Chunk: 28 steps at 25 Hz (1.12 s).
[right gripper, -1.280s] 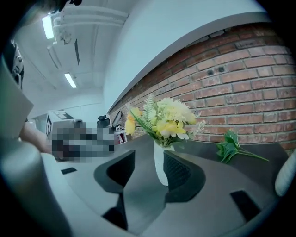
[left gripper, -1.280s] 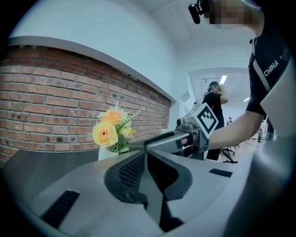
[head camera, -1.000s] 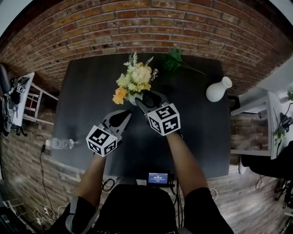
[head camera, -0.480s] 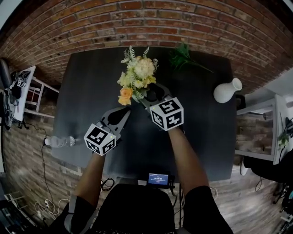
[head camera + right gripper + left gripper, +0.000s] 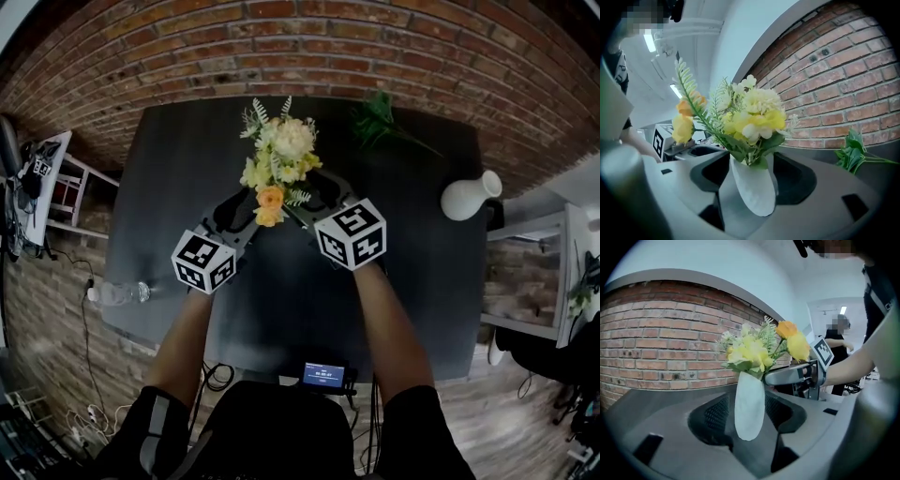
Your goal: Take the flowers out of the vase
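A bunch of yellow and cream flowers (image 5: 277, 155) stands in a small white vase (image 5: 750, 406), which the blooms hide in the head view. The left gripper (image 5: 242, 202) has come up to the vase from the left; its jaws have just been opening and stand apart with the vase (image 5: 750, 406) between them, pads clear of it. My right gripper (image 5: 311, 195) flanks the same vase (image 5: 754, 187) from the right. Its jaws have also just been opening, and they stand wide around the vase without pressing on it.
A second white vase (image 5: 472, 195) lies empty at the dark table's (image 5: 412, 281) right edge. A green leafy sprig (image 5: 380, 117) lies at the back right. A clear bottle (image 5: 117, 293) rests at the left edge. A brick wall stands behind.
The left gripper moved forward from the near left to the vase and its jaws opened around it. The right gripper's jaws spread wider about the vase.
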Available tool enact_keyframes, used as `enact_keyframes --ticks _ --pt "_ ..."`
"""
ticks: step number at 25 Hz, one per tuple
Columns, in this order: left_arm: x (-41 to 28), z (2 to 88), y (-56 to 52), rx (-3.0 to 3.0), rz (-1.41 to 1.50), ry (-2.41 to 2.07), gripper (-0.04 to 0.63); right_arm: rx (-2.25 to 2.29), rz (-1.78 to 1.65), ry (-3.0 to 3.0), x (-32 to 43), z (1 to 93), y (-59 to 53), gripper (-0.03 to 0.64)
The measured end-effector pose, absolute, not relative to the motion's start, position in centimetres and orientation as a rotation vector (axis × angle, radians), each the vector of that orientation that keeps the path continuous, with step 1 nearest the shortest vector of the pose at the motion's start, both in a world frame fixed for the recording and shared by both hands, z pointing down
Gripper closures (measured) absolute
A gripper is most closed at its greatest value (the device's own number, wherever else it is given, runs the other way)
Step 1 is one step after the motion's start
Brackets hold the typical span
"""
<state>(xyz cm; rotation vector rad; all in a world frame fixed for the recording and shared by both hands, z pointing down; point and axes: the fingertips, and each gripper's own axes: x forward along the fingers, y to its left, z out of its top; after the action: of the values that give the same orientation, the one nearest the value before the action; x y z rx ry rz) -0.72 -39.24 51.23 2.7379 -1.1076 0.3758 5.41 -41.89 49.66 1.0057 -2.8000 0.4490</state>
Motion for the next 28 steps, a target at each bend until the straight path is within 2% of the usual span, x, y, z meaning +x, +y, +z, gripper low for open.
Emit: enact_keyframes --ticks 4,7,16,18,28 --pt "1.0 52.9 -39.8 2.749 0.369 -1.020 0.290 0.957 0.457 -2.830 5.3 49.3 -42.0 0.350" --pt "2.1 53.6 -40.7 2.765 0.352 -0.991 0.237 0.926 0.462 -2.841 5.3 49.3 -41.8 0.350" --pt "4.1 54.2 -42.3 2.827 0.397 -0.982 0.241 0.885 0.433 -2.844 4.8 49.4 -41.5 0.350" --pt "4.0 54.3 -42.3 2.827 0.400 -0.990 0.281 0.916 0.429 -2.832 4.9 49.6 -41.9 0.350" --pt "4.5 54.5 -42.0 2.866 0.468 -0.951 0.287 0.910 0.410 -2.883 3.8 48.4 -42.4 0.351"
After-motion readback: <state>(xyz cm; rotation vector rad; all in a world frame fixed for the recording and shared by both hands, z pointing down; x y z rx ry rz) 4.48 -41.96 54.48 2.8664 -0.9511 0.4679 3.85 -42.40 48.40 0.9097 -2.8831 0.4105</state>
